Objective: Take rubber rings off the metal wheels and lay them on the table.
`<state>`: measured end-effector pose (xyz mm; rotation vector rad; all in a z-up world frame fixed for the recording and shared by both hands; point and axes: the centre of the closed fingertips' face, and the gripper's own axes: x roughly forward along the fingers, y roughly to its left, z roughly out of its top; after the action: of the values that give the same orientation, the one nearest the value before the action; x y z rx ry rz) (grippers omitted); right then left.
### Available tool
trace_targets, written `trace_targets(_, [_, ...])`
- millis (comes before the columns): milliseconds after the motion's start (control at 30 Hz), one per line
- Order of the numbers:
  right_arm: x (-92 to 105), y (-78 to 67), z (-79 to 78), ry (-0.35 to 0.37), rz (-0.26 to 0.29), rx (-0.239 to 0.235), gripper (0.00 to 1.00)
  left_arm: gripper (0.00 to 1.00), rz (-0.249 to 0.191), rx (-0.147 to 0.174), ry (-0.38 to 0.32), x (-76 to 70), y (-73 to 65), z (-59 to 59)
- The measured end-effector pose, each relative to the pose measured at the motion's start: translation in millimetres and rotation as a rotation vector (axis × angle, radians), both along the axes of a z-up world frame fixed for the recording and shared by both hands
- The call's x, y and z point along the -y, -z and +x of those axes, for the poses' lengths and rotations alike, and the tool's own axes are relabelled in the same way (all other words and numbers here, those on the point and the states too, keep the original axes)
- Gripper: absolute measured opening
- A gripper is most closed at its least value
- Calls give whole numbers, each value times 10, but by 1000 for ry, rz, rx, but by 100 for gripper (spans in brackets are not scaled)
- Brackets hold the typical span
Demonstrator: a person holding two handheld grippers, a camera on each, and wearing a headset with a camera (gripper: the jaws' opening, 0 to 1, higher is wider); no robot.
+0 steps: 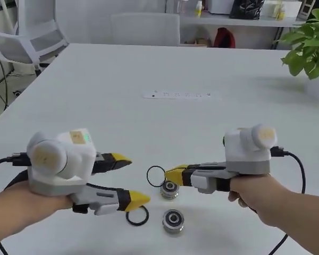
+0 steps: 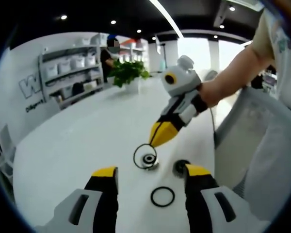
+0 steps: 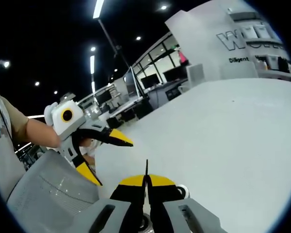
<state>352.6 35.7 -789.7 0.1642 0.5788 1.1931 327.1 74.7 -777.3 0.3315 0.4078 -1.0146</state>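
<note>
Two metal wheels (image 1: 169, 190) (image 1: 173, 220) stand on the white table (image 1: 149, 122) between my grippers. My right gripper (image 1: 169, 176) is shut on a thin black rubber ring (image 1: 156, 176), which it holds upright just left of the farther wheel. In the left gripper view that ring (image 2: 144, 156) hangs from the right gripper (image 2: 154, 141) in front of a wheel (image 2: 149, 163). A second ring (image 1: 137, 216) lies flat on the table beside the nearer wheel. My left gripper (image 1: 128, 179) stands open, nothing between its jaws, just left of the rings.
A white power strip (image 1: 182, 95) lies mid-table. A potted plant (image 1: 308, 48) stands at the far right. Chairs (image 1: 143, 29) sit behind the table's far edge. Cables trail from both grippers toward me.
</note>
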Motion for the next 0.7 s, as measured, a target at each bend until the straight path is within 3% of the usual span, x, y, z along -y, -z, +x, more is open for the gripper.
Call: trace_targets(700, [-281,-29,-141,-67,7,-17,0,64,-22,-7,-34,-287,-37,-172])
